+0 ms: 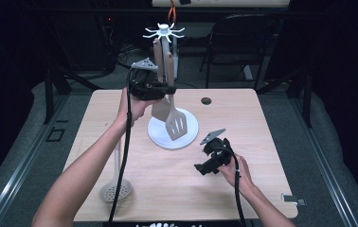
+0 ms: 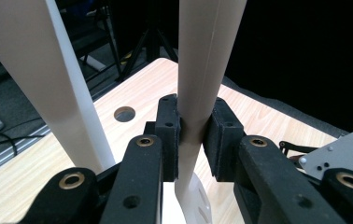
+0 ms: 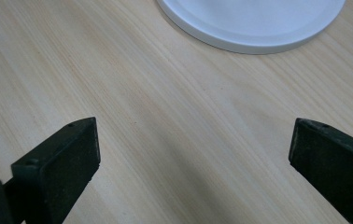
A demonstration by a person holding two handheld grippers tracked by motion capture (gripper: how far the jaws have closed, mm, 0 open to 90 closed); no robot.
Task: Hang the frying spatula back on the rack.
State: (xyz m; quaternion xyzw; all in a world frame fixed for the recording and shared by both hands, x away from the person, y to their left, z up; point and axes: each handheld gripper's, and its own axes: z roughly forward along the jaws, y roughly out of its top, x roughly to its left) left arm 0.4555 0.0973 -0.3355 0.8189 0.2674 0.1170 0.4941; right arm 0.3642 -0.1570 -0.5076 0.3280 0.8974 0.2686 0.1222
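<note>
- Beige slotted plastic spatula [image 1: 174,124] hangs upright at the white utensil stand [image 1: 165,33], its blade just above the stand's round white base [image 1: 186,137]; I cannot tell whether its top end sits on a hook.
- My left gripper [image 2: 192,140] is clamped on the spatula's flat handle, both black pads [image 2: 168,135] pressing its narrow sides, as the left gripper view shows.
- I judge it light and stiff, smooth enough to twist in the pads if I swing it, so I'd keep the grip on the straight handle where it is, above the blade.
- A second beige utensil [image 1: 158,106] hangs beside it, nearly touching, so any move should go straight and slow to avoid knocking it.
- My right gripper [image 1: 201,169] rests low over the pale wooden table [image 1: 243,118] to the right of the base, with its jaws spread wide and nothing between them.
- A grey round perforated skimmer [image 1: 115,190] lies on the table's near left edge, well apart from the stand.
</note>
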